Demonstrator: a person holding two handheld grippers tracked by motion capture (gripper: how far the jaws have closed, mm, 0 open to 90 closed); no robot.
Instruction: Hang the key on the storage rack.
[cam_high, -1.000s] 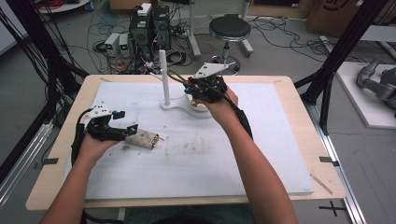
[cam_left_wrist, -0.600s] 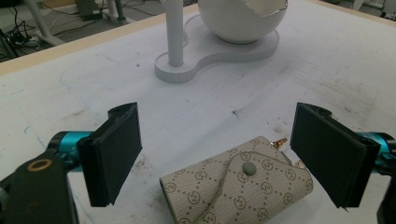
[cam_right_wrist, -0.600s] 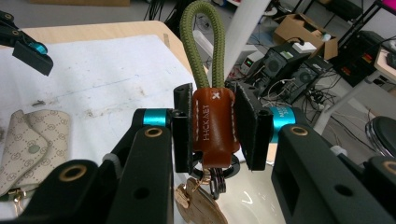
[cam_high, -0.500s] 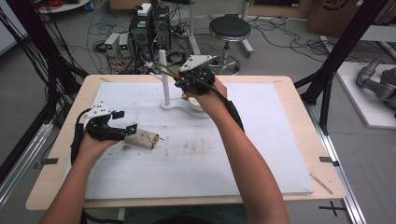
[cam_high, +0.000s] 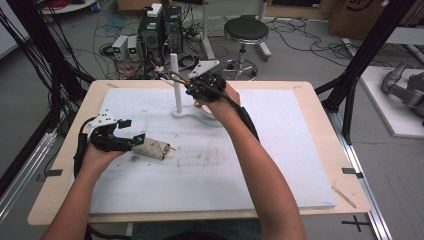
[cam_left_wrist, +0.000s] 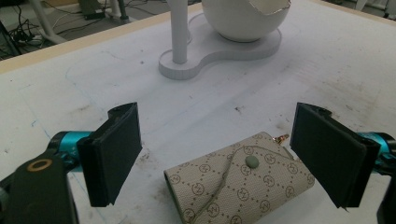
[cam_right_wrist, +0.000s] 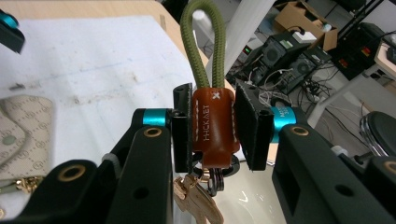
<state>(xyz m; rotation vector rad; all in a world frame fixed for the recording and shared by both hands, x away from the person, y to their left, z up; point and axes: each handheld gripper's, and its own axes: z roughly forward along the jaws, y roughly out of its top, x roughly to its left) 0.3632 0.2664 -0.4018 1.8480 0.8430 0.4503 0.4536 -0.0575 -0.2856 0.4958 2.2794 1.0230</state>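
Keychain (cam_right_wrist: 211, 126) clenched in my right tool, just right of the white post.

My right tool (cam_high: 187, 84) gripped the keychain by its smooth brown leather tab, pads pressed on both flat sides; the olive cord loop stood up past the pads and a brass key (cam_right_wrist: 198, 200) and dark split rings hung below. In the high view the loop sat in the upper middle of the frame, close beside the top of the slim upright post (cam_high: 175, 80), which rose from a white figure-eight base carrying a round bowl (cam_left_wrist: 243, 18). The post's long axis ran vertical, and the right hand was far nearer to it. Lower left, my left tool (cam_high: 131, 131) lay released on the desk (cam_high: 300, 150), its pads either side of a beige monogrammed wallet (cam_left_wrist: 240, 184) of grainy canvas with a green snap.
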